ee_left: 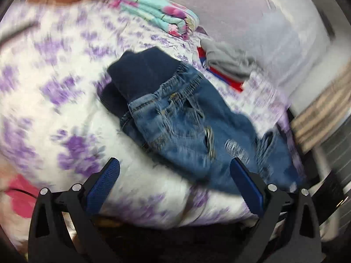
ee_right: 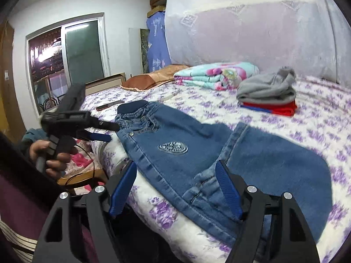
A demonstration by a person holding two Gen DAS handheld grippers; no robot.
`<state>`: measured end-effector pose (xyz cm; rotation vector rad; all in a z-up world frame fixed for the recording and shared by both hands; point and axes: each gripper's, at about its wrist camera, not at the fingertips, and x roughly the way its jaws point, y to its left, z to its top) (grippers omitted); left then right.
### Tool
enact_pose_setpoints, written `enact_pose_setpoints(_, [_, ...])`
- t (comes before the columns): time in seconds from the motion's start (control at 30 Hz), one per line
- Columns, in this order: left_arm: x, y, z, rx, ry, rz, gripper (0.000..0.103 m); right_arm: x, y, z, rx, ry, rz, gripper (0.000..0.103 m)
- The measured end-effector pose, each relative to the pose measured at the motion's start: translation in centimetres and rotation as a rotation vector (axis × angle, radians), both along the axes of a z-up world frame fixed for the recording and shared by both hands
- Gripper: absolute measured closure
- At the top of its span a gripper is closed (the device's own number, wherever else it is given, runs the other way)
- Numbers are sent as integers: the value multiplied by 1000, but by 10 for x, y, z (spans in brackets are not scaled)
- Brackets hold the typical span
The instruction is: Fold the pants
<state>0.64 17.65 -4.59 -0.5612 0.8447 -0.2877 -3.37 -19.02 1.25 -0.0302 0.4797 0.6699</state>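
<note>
Blue-padded fingers (ee_right: 122,186) of the right gripper (ee_right: 175,188) spread wide at lower centre of the right wrist view, pinching nothing, a denim leg hem just between them. Jeans (ee_right: 175,140) spread across the purple-flowered bedsheet (ee_right: 318,127), waistband toward centre left, legs running to the lower right, hem close to the mattress edge. Left gripper (ee_left: 175,182) likewise spread and empty, low in its own view, hovering off the bed edge near the waist end; whole left wrist view smeared by motion.

Likely trouble: denim slipping off the near edge if tugged toward the camera; only the top layer caught, leaving the fold crooked; bedsheet pinched along with the hem. Folded grey and red clothes (ee_right: 267,96) at upper right near enough to be nudged by a swung leg. Phone (ee_right: 109,105) beside the waistband also exposed to a knock.
</note>
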Motion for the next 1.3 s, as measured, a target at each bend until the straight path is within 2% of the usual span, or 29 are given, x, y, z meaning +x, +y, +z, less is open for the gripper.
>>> enact_pose_setpoints(0.1, [21,6,-5,-90,-39,28,5,-3,-4,0,12,-3,-3,28])
enact_pose_setpoints(0.2, [44,13,-9,-183,-30,69,5,-7,-11,-1,25,-11,-20,28])
enact_pose_setpoints(0.33, [61,10,-3,-217,-47,97,5,-7,-24,-6,50,7,-72,28])
enact_pose_setpoints(0.37, [62,10,-2,-220,-53,98,8,-6,-27,-8,53,12,-86,28])
enact_pose_setpoints(0.4, [60,10,-1,-214,-61,103,14,-6,-32,-9,59,17,-108,28])
enact_pose_setpoints(0.47, [53,10,4,-190,-93,107,48,-7,-40,-11,76,19,-136,28])
enact_pose_setpoints(0.5, [48,11,9,-164,-115,111,58,-7,-44,-11,86,20,-150,28])
enact_pose_setpoints(0.53, [45,11,13,-152,-131,107,66,-7,-51,-12,101,23,-168,28])
enact_pose_setpoints(0.57, [40,10,18,-140,-148,93,67,-7,-55,-13,112,27,-179,28])
enact_pose_setpoints(0.67, [35,-3,32,-61,-179,84,67,-6,-69,-16,146,40,-217,28])
enact_pose_setpoints(0.73, [38,-2,30,-66,-161,92,67,-5,-77,-17,166,48,-234,28])
enact_pose_setpoints(0.8, [46,8,19,-116,-105,107,60,-8,-82,-17,175,43,-238,28])
enact_pose_setpoints(0.87, [54,16,0,-175,-21,132,37,-11,-85,-17,176,38,-239,28])
enact_pose_setpoints(0.9, [56,17,-9,-198,5,132,36,-12,-86,-17,178,40,-238,28])
enact_pose_setpoints(0.93, [56,14,-10,-177,4,135,36,-10,-86,-17,178,42,-236,28])
enact_pose_setpoints(0.97, [55,9,-7,-152,-3,131,30,-10,-86,-17,177,43,-235,28])
enact_pose_setpoints(1.03, [56,3,-3,-132,-4,128,26,-10,-84,-17,174,45,-229,28])
enact_pose_setpoints(1.1, [54,2,1,-124,-30,143,42,-10,-83,-17,170,43,-225,28])
enact_pose_setpoints(1.13, [53,4,4,-128,-45,151,60,-10,-82,-16,167,40,-224,28])
enact_pose_setpoints(1.17, [52,6,7,-129,-57,157,72,-11,-82,-16,165,38,-226,28])
enact_pose_setpoints(1.23, [47,4,18,-122,-87,148,73,-11,-87,-15,171,35,-241,28])
enact_pose_setpoints(1.3, [37,-12,37,-39,-145,134,74,-12,-95,-14,187,35,-268,28])
